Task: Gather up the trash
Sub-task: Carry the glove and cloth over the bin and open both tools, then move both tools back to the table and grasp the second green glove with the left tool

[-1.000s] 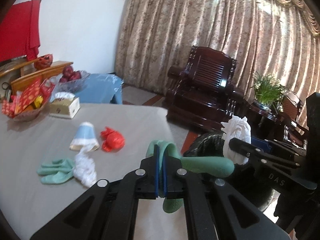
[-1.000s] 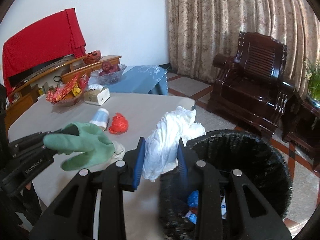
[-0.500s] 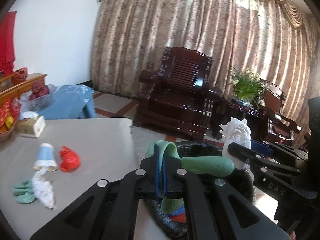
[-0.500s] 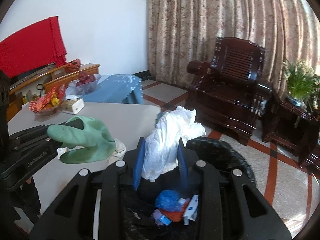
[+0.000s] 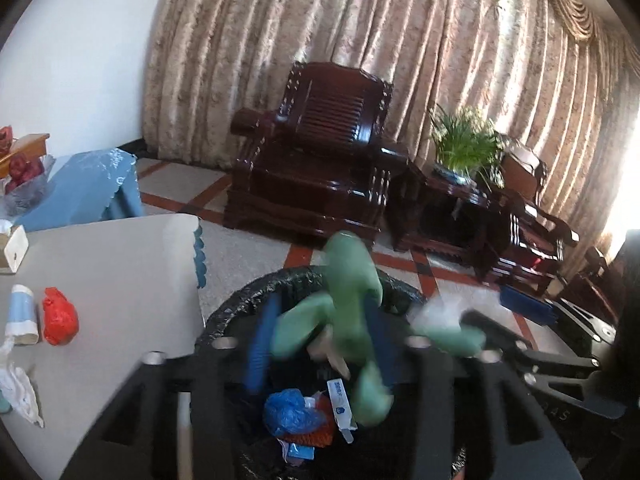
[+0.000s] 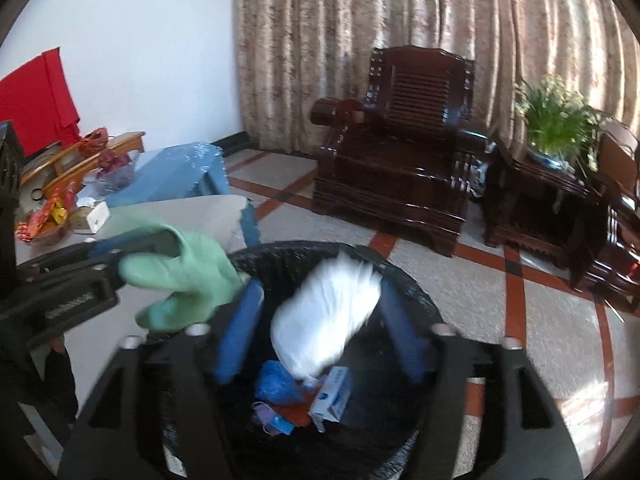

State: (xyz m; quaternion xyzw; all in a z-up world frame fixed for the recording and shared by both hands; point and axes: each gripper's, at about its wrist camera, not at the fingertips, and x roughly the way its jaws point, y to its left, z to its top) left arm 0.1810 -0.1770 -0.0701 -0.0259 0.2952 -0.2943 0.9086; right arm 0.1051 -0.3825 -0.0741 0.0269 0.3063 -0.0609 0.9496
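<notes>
Both grippers hang over the black trash bin [image 5: 240, 304] [image 6: 404, 280]. My left gripper [image 5: 316, 344] is open; the green rubber glove [image 5: 348, 304] is loose between its blue pads and blurred over the bin. My right gripper [image 6: 320, 320] is open too; the white crumpled plastic [image 6: 324, 320] is blurred between its spread pads, just above the trash in the bin. The glove also shows in the right wrist view [image 6: 188, 276], beside the left gripper's fingers [image 6: 120, 248].
On the grey table [image 5: 112, 280] lie a red wad [image 5: 60, 320], a blue-white paper cup [image 5: 22, 312] and a white scrap [image 5: 18, 388]. A tissue box [image 6: 90, 216] stands further back. A dark wooden armchair [image 5: 320, 160] and plant stand [image 5: 460, 200] stand beyond the bin.
Both grippers have moved from the table over the bin and opened. The green glove and the white plastic are coming free between the pads and dropping.
</notes>
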